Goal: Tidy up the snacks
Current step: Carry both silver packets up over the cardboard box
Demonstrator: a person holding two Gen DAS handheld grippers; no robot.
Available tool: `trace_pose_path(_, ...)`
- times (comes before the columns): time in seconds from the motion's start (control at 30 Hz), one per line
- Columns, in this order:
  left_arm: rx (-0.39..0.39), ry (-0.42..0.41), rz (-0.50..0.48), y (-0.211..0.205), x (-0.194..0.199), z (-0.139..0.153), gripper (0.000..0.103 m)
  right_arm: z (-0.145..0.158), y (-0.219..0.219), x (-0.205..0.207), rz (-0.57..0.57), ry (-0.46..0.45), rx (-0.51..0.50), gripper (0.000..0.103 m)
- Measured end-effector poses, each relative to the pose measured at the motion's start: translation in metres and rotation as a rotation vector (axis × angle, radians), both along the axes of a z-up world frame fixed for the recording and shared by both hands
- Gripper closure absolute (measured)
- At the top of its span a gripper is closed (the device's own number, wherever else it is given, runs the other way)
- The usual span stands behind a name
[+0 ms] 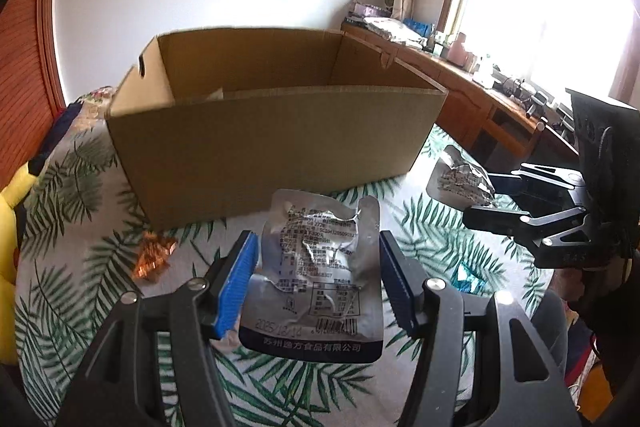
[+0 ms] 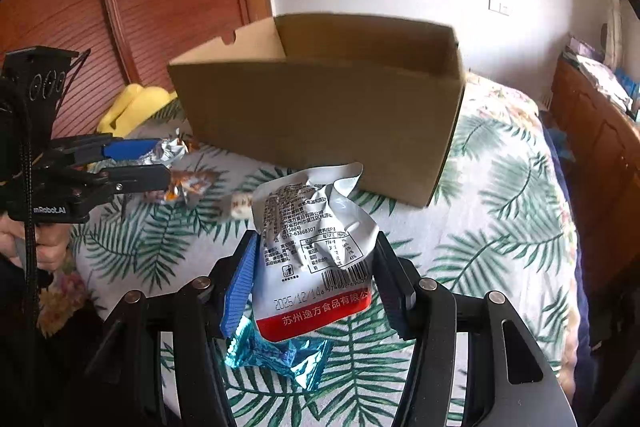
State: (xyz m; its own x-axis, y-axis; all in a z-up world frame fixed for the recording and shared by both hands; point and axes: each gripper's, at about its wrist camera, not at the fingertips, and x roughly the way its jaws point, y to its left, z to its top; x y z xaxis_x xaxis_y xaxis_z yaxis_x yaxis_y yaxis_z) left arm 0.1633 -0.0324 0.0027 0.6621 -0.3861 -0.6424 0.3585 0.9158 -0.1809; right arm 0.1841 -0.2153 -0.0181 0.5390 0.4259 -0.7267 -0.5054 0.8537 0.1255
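Pinching a foil pouch in each claw, I hold the navy-edged pouch (image 1: 316, 279) in my left gripper (image 1: 318, 279) and the red-edged pouch (image 2: 316, 251) in my right gripper (image 2: 314, 277), both lifted over the leaf-print bedspread (image 2: 500, 195). They look light, crinkly and slippery, so gripping across the flat sides seems best. The box (image 1: 280, 131) stands open at twelve o'clock, with loose wrappers nearby.

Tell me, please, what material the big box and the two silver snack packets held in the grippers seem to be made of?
Box: plain brown corrugated cardboard, matte; a fluted edge shows along its rim.
Navy-banded packet and red-banded packet: probably metallised foil-plastic film, shiny, with sharp creases and glare.
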Motion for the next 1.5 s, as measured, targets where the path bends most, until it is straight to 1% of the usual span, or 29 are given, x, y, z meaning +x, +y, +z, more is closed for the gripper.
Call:
trace_pose_path(0.2,-0.013,-0.07,-0.008,0.005,0.011,0.031,0.043,0.04,-0.001,0.006,-0.013,-0.069,-0.003,0.046)
trace_pose_path(0.33,-0.005,-0.119,-0.003,0.011,0.023,0.046,0.043,0.058,-0.001,0.009,-0.022,-0.11,0.0,0.046)
trace_pose_path(0.5,-0.004,-0.16,0.011,0.022,0.043,0.061,0.043,0.069,0.002,0.02,-0.027,-0.139,0.012,0.046)
trace_pose_path(0.7,0.008,-0.19,0.01,0.026,0.067,0.067,0.043,0.072,0.01,0.036,-0.023,-0.159,-0.001,0.046)
trace_pose_path(0.83,0.018,-0.202,0.009,0.027,0.083,0.066,0.043,0.072,0.016,0.049,-0.018,-0.174,-0.01,0.046)
trace_pose_path(1.13,0.005,-0.19,0.033,0.033,0.125,0.054,0.043,0.065,0.028,0.086,-0.019,-0.181,0.011,0.046)
trace_pose_path(1.5,-0.002,-0.182,0.054,0.037,0.147,0.037,0.043,0.049,0.043,0.122,-0.023,-0.17,0.022,0.046)
